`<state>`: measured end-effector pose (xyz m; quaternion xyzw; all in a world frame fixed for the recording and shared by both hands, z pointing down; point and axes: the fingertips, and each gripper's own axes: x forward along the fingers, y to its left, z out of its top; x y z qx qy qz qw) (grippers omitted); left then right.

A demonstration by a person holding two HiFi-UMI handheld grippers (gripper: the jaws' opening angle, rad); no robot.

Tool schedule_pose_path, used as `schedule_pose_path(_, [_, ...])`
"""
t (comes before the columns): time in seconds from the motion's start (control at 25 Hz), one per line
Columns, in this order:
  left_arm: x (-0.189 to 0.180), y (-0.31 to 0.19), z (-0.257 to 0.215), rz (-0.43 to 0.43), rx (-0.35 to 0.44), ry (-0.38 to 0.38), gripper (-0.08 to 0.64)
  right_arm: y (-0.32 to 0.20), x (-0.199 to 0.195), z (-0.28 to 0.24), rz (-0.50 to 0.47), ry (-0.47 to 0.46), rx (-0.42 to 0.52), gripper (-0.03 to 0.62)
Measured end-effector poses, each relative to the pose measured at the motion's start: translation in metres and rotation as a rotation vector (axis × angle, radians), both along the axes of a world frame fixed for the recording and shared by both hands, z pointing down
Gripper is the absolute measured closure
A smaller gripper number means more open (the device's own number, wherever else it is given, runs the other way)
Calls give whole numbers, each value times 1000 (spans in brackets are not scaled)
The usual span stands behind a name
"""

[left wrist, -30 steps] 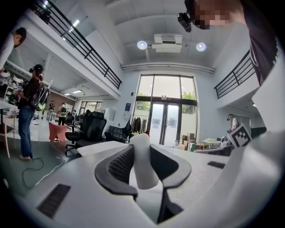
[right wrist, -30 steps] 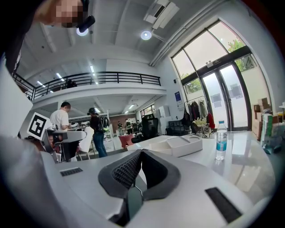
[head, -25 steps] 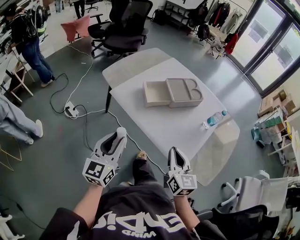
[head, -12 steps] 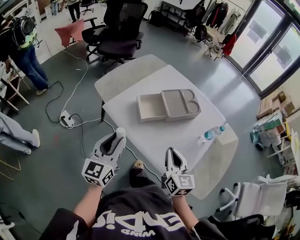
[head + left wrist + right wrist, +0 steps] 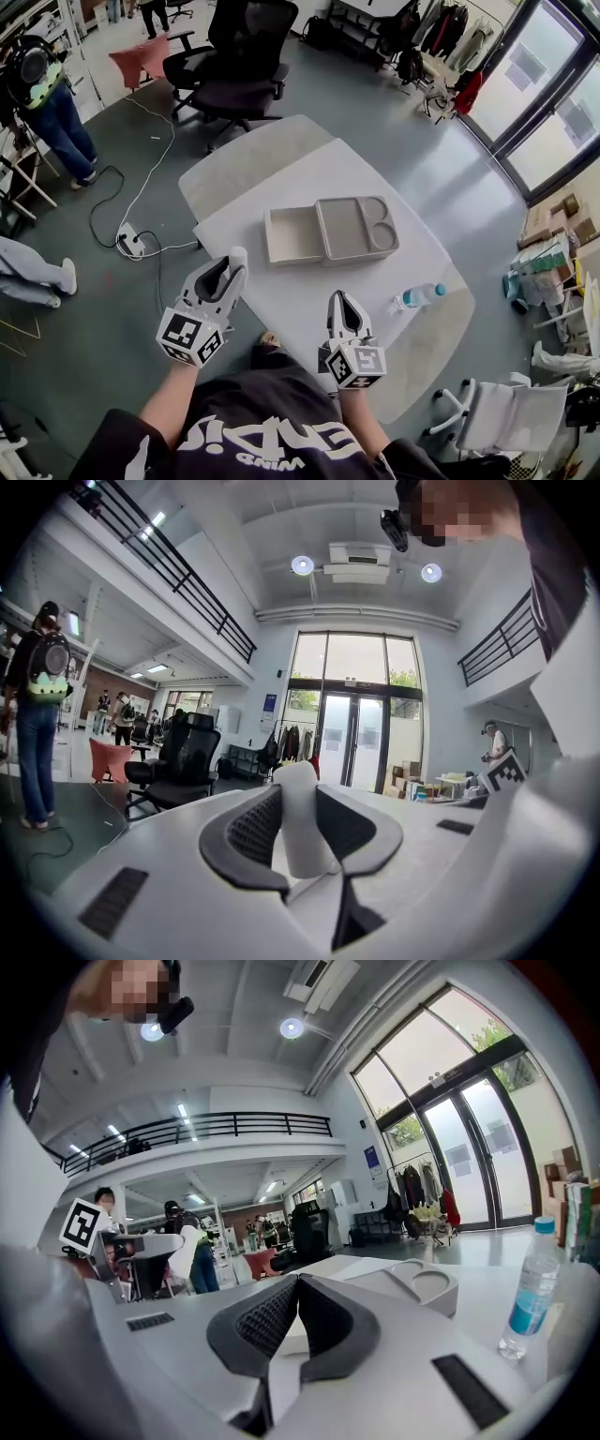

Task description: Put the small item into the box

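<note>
On the white desk (image 5: 309, 300) the box (image 5: 292, 255) sits open; the left gripper (image 5: 234, 261) clasps the small item (image 5: 302, 817), the right gripper (image 5: 340, 300) is clenched empty; delivery remains.

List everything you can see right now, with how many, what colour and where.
table: one, white, centre
box: one, beige, open, mid-table
moulded tray: one, beige, at the box's right side
water bottle: one, clear, blue cap, table's right edge
office chairs: two, black, beyond the table
power strip: one, white, floor at left
bystanders: two, partly seen, far left
small item: one, white, between the left tool's jaws
left tool: one, white, shut on the small item
right tool: one, white, jaws together, empty
</note>
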<state>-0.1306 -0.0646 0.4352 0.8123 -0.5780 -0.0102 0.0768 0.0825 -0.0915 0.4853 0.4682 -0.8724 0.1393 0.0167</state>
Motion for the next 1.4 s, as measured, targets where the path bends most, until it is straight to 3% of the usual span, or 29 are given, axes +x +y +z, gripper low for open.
schedule_pose_path(0.44, [-4,-55,-13,1,0,-7,442,-53,7,-11,28,-15,2,568])
schedule_pose_path(0.88, [-7,-84,-7,108,-10,-3,442,-61,-10,-9,101,-16,0,568])
schedule_pose_path(1.4, [9,-118,7,205,-27,-13,442,-62,-2,-4,162,-18,-4,568])
